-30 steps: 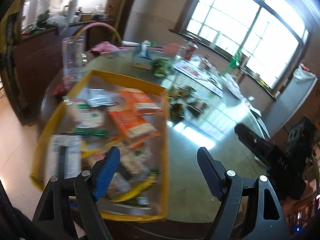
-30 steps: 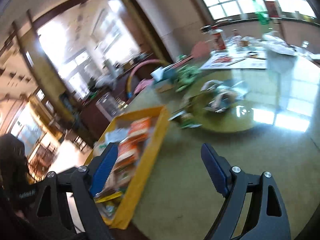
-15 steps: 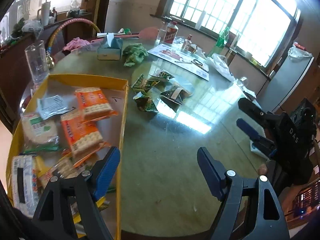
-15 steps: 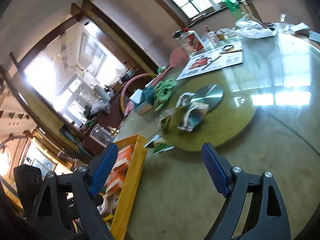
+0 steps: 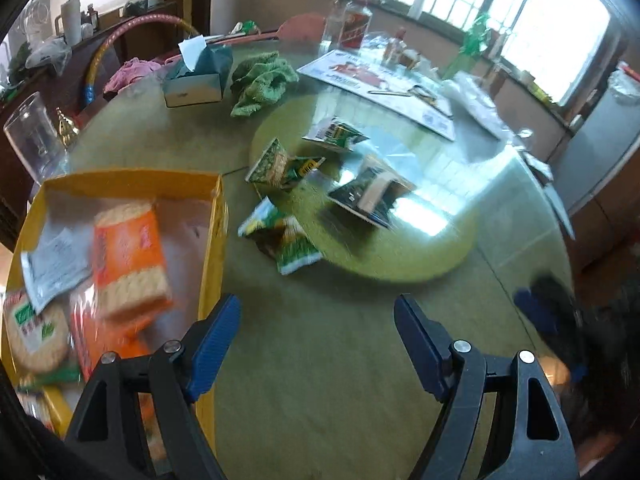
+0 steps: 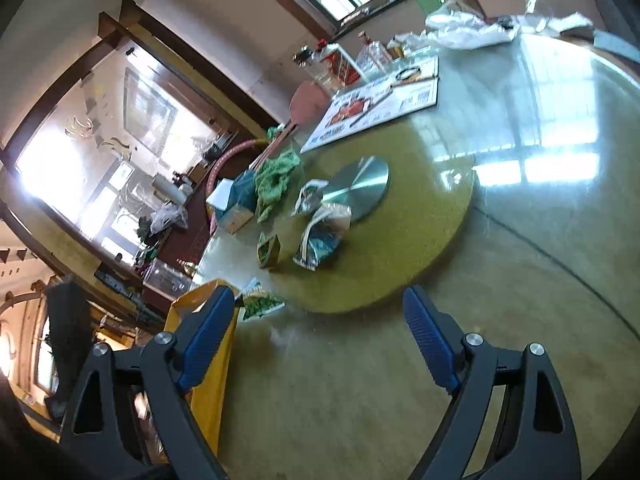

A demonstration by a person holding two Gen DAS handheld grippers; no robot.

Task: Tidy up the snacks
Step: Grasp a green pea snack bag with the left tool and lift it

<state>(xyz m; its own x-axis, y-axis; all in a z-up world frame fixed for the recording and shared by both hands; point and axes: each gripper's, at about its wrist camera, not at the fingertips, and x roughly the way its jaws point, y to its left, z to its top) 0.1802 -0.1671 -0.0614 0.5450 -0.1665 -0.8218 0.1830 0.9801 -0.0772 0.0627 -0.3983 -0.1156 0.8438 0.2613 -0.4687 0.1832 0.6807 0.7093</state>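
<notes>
A yellow tray (image 5: pixel 216 216) on the left of the round table holds several snack packs, among them an orange cracker pack (image 5: pixel 128 256). Loose snack bags lie on the green turntable (image 5: pixel 420 264): a green-white bag (image 5: pixel 284 240) at its near edge, a small green pack (image 5: pixel 272 162), a dark bag (image 5: pixel 368 196) and another (image 5: pixel 336 134) behind. My left gripper (image 5: pixel 318 330) hangs open over bare table beside the tray. My right gripper (image 6: pixel 320 328) is open too, short of the turntable (image 6: pixel 400 248), with the tray's corner (image 6: pixel 208 364) at its left finger and the green-white bag (image 6: pixel 260 302) beyond it.
A tissue box (image 5: pixel 196 80), a green cloth (image 5: pixel 260 80), a printed sheet (image 5: pixel 380 88), bottles (image 5: pixel 352 28) and a clear glass (image 5: pixel 32 140) stand at the far and left sides. A metal disc (image 6: pixel 360 188) sits mid-turntable. The right gripper's finger (image 5: pixel 536 312) shows at the right.
Both grippers swung from over the tray toward the turntable and sank a little; the loose bags now lie nearer ahead. The right wrist rolled. Both jaws stayed wide.
</notes>
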